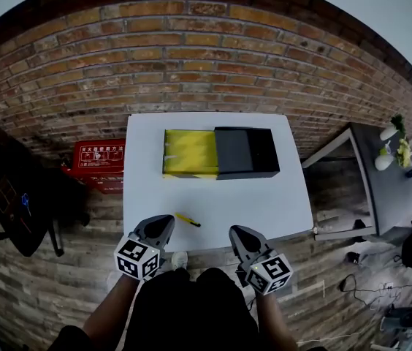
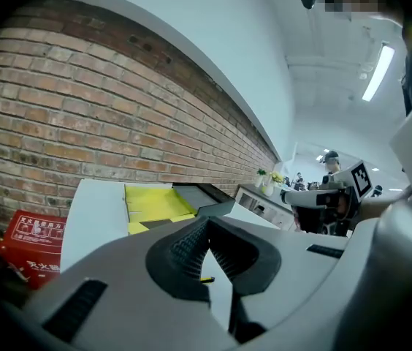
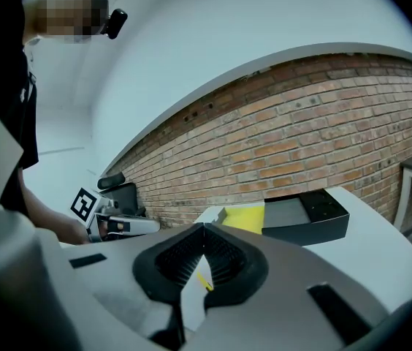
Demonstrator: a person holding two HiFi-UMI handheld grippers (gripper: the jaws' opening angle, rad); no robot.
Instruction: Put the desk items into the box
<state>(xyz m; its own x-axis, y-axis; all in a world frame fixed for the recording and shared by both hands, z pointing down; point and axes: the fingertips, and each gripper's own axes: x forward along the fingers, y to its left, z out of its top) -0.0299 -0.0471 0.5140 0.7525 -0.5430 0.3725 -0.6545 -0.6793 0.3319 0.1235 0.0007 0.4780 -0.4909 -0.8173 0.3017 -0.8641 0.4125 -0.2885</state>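
A yellow pen (image 1: 188, 219) lies on the white table (image 1: 264, 196) near its front edge, between my two grippers. Further back rests the box: a yellow tray (image 1: 189, 152) slid half out of a black sleeve (image 1: 247, 152). My left gripper (image 1: 163, 224) hovers at the front edge just left of the pen, jaws shut and empty. My right gripper (image 1: 236, 232) sits to the pen's right, also shut and empty. Through the left gripper (image 2: 207, 221) jaws I glimpse the pen (image 2: 206, 278) and the tray (image 2: 151, 203). The right gripper (image 3: 204, 227) view shows the pen (image 3: 204, 281) and the box (image 3: 304, 216).
A red case (image 1: 98, 159) stands on the floor left of the table, with a dark chair (image 1: 9, 203) beyond it. A grey side table (image 1: 381, 174) with small plants is at the right. A brick wall (image 1: 206, 57) runs behind the table.
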